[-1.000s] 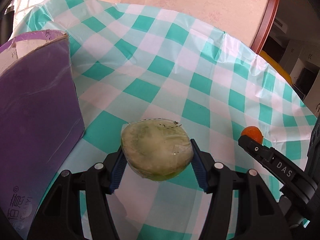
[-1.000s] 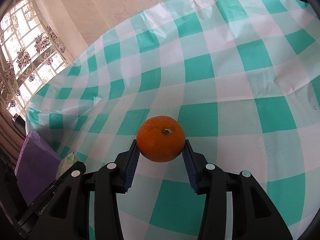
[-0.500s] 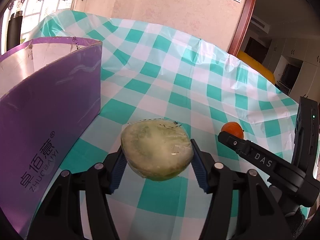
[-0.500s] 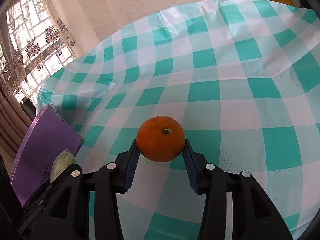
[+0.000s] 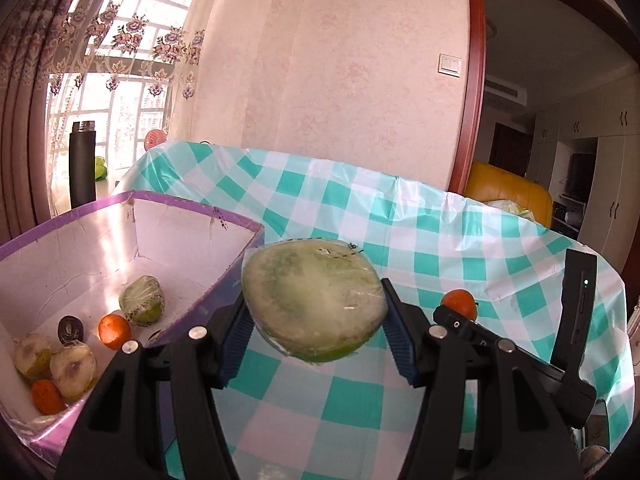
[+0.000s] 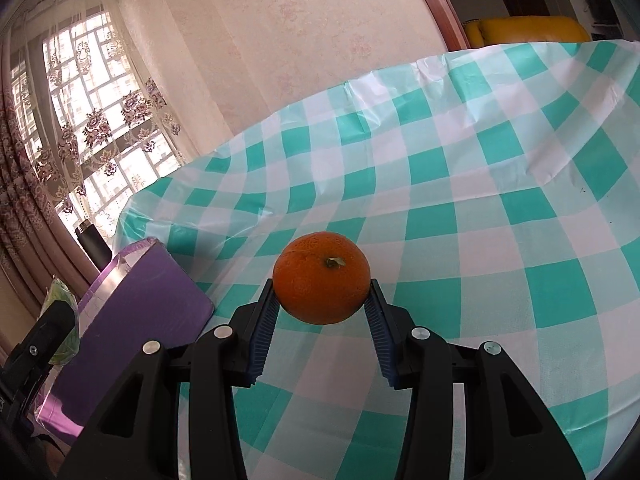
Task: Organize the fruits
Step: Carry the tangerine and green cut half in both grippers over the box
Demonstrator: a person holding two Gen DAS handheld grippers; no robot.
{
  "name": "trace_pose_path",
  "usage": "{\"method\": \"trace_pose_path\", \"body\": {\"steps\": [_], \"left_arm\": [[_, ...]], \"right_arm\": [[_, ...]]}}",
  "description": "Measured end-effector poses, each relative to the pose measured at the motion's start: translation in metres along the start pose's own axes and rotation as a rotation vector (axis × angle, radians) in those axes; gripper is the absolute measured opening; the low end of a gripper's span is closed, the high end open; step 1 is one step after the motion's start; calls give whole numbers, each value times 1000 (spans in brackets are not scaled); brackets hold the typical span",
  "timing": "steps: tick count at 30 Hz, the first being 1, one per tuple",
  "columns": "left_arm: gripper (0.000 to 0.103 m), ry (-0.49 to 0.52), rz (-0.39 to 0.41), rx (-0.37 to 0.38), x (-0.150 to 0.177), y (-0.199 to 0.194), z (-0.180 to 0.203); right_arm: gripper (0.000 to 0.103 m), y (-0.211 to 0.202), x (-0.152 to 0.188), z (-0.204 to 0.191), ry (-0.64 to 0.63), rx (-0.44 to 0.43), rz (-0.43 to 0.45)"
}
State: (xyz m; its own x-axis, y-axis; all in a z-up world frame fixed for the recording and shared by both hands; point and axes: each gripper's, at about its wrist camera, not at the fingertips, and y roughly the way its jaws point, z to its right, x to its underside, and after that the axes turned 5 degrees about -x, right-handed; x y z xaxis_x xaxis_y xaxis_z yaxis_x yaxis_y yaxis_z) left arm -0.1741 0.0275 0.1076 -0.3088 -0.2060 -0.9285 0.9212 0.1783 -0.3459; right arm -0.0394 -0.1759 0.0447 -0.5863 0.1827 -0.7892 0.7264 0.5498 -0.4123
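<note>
The left claw (image 5: 316,320) is clamped on a plastic-wrapped half melon (image 5: 314,300), cut face toward the camera, and in the last second it has risen and swung toward the purple box (image 5: 120,200) at the near left of the surface (image 5: 420,248). A second ago only the box's outer purple wall showed; now its white inside is open to view, with a wrapped green fruit (image 5: 142,300), small oranges (image 5: 115,330) and pale halved fruits (image 5: 74,366) already lying on its floor. The melon hangs just beside the box's near right wall, not yet over the opening. The right claw (image 6: 322,304) is clamped on an orange (image 6: 322,278), stem up, carried above the green-checked cloth to the right of the box, and it too has drifted closer. I judge the melon is about to be dropped in, with the orange following.
</note>
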Motion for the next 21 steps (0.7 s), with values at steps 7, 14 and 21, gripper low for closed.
{"method": "trace_pose_path", "body": {"steps": [7,14,21], "left_arm": [[60,-30,7,-114,-30,-29,-49],[60,-61,-69,-241,-48,-33,-109],[60,-75,-98,-372,-50,-31,-163]], "right_arm": [[44,2,-1,-56,-106,-72,-10],[44,10,0,-122,-226,-182,-45],[44,26,6,-174,-336,-248,-92]]}}
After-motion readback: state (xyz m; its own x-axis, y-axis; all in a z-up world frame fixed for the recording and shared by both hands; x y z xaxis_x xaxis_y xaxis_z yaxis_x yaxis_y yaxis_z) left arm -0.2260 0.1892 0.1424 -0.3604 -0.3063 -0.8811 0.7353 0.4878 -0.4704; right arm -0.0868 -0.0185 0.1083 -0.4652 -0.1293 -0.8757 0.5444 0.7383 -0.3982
